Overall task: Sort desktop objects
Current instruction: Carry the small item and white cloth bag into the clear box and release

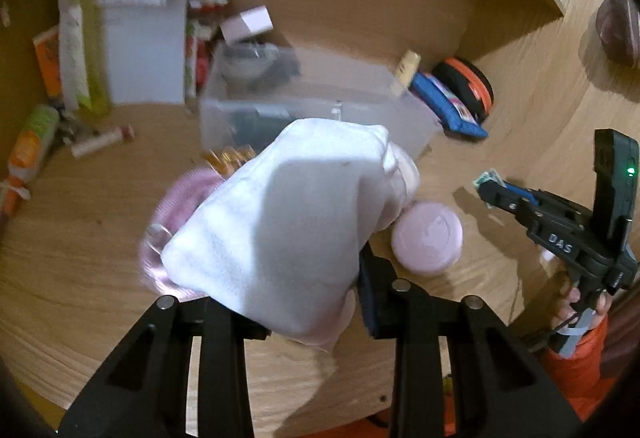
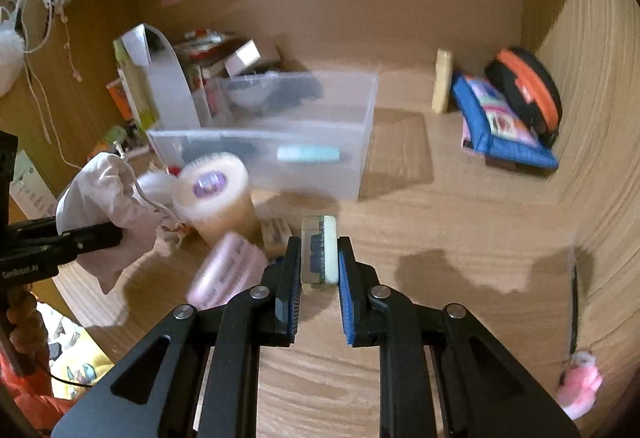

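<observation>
Above the bench point(image 2: 460, 222): left gripper point(image 1: 320, 278) jaws pinch a white drawstring pouch point(image 1: 288, 222); right gripper point(image 2: 319, 258) jaws pinch a small clear case point(image 2: 318, 254), long axis along the fingers. Clear bin point(image 2: 320, 174) lies ahead, nearer the left.

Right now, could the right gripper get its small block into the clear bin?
Probably yes. The right gripper is shut on the small block, and the desk stretch up to the clear bin looks free; the bin's top is open.
</observation>
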A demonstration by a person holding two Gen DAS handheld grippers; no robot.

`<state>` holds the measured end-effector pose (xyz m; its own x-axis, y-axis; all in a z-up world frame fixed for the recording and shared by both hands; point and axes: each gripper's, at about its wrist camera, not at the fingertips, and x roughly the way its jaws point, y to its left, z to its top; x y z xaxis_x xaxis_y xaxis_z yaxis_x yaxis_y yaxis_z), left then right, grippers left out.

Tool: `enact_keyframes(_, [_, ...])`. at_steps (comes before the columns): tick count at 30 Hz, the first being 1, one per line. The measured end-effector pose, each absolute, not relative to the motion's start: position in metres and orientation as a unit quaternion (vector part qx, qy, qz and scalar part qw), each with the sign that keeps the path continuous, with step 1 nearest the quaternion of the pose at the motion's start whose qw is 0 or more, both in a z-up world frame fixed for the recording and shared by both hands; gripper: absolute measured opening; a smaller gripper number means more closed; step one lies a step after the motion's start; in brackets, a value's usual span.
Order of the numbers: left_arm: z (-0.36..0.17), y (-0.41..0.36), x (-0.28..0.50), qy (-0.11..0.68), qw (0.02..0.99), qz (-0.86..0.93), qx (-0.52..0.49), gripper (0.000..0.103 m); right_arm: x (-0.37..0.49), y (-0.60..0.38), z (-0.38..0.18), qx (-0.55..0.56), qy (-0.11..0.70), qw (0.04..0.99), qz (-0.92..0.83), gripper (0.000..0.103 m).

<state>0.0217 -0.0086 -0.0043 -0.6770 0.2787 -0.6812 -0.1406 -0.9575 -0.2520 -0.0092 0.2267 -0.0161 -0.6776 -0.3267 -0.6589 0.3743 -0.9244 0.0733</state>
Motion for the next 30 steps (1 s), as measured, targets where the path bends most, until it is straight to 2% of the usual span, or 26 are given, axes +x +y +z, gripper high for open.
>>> enact_keyframes(5, [0.016, -0.024, 0.015, -0.1, 0.113, 0.919, -0.363, 0.032, -0.012, 0.22, 0.001, 0.328, 0.029, 0.201, -0.923, 0.015])
enact_keyframes(16, [0.052, -0.022, -0.019, -0.042, 0.102, 0.934, -0.34, 0.032, -0.031, 0.204, 0.02, 0.302, 0.028, 0.214, -0.929, 0.015])
enact_keyframes(30, [0.038, -0.027, -0.098, -0.032, 0.108, 0.912, -0.395, 0.032, -0.081, 0.185, 0.025, 0.322, 0.042, 0.209, -0.923, 0.015])
